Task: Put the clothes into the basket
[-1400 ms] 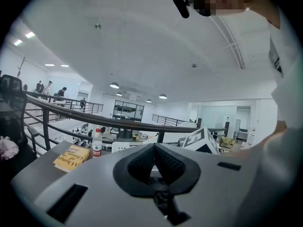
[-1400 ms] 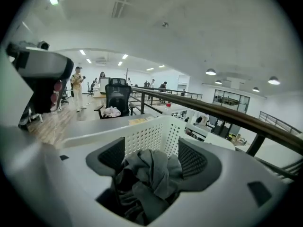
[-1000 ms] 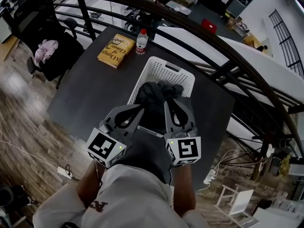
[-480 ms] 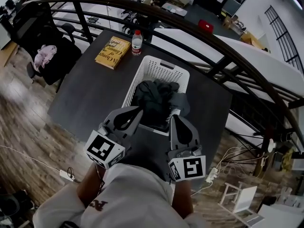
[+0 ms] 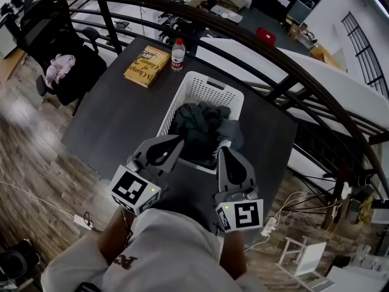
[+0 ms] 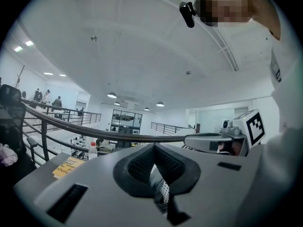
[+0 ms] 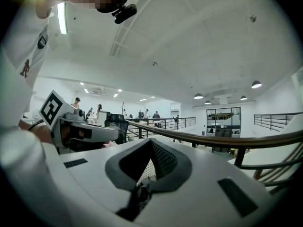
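Looking at the dark clothes (image 5: 200,123), I see them heaped inside the white basket (image 5: 209,84) on the dark table (image 5: 115,117). My right gripper (image 5: 223,151) was over the heap a second ago. It has now drawn back to the basket's near edge, jaws together and empty. The left gripper (image 5: 177,141) sits just beside it, also closed on nothing. With both grippers clear, I judge the load delivered, so the task looks essentially done.
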The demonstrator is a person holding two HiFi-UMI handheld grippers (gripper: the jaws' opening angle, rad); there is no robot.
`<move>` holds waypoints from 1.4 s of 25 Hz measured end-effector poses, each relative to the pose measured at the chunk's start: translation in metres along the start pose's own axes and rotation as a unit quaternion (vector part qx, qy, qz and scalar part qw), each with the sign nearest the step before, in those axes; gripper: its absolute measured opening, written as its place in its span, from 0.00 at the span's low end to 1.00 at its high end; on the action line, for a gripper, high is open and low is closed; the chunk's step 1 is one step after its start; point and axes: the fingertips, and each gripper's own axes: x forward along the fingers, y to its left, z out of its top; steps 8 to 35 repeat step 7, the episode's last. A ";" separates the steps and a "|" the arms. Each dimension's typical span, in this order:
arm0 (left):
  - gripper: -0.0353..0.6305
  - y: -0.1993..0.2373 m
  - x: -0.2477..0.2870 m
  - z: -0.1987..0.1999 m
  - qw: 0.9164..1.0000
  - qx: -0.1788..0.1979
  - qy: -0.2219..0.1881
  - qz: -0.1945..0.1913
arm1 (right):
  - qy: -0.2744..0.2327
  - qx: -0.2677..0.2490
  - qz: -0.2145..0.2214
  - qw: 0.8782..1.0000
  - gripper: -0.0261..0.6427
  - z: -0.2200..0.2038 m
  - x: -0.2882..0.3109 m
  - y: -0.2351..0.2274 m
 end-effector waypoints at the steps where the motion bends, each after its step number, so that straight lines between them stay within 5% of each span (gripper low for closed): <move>1: 0.04 0.000 0.000 0.000 1.000 -0.001 0.002 0.000 | 0.000 0.000 0.001 1.000 0.07 0.000 0.000 0.000; 35: 0.04 0.007 0.000 -0.003 1.000 0.000 -0.001 0.003 | 0.001 -0.001 0.005 1.000 0.07 -0.002 0.007 0.005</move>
